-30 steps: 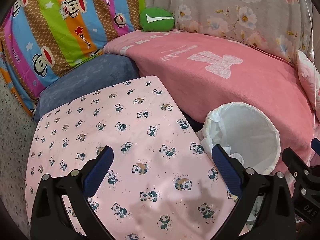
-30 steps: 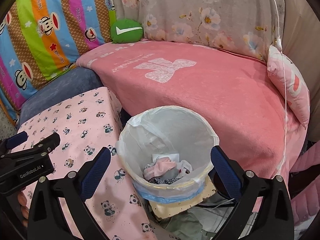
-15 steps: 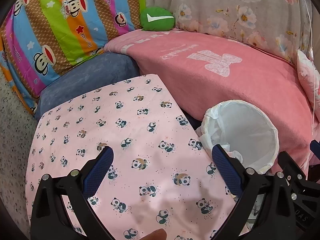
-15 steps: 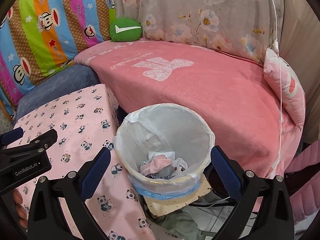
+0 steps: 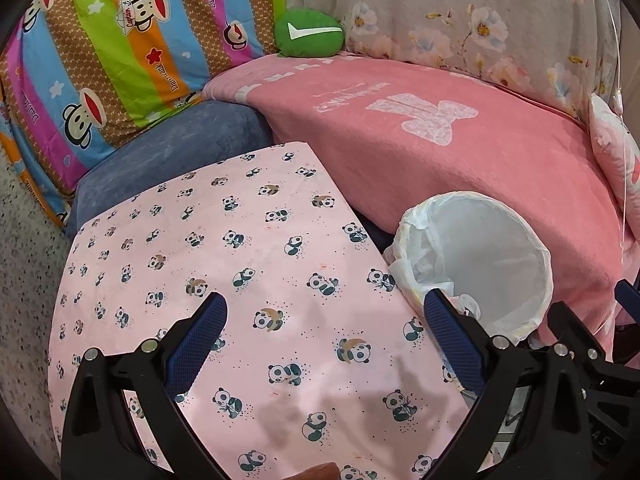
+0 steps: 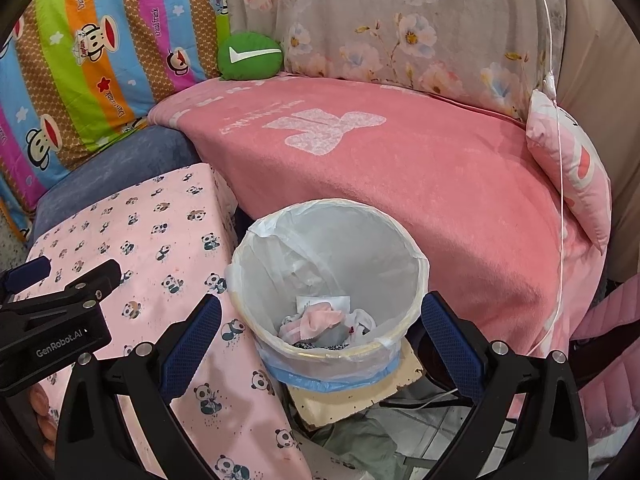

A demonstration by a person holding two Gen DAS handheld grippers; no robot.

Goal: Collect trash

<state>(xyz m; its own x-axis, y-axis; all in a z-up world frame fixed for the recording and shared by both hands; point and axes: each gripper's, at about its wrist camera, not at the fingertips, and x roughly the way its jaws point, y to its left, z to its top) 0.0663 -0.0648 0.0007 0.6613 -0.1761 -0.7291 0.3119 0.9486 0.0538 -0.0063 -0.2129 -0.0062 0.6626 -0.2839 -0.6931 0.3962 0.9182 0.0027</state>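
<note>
Both grippers stood wide open with nothing between their fingers. The right gripper [image 6: 320, 336] hung over the bin [image 6: 328, 276], which sat on the floor between the panda cloth [image 6: 132, 240] and the pink blanket [image 6: 400, 168]; the left gripper [image 5: 324, 336] hovered over the panda cloth [image 5: 240, 260], just left of the bin [image 5: 476, 264]. The trash [image 6: 324, 320], a crumpled heap of pink and white scraps with a paper slip, lay at the bottom of the bin inside its white liner. No loose litter showed on the cloth beside the bin or on the blanket behind it. By my reading the collecting step was done or nearly so, with the grippers empty and all visible rubbish already in the bin. The next move probably called either for a search beyond the bin for more litter, or for gathering the liner's rim, which would need a finger on each side of the thin plastic and a gentle pull so it would not tear.
</note>
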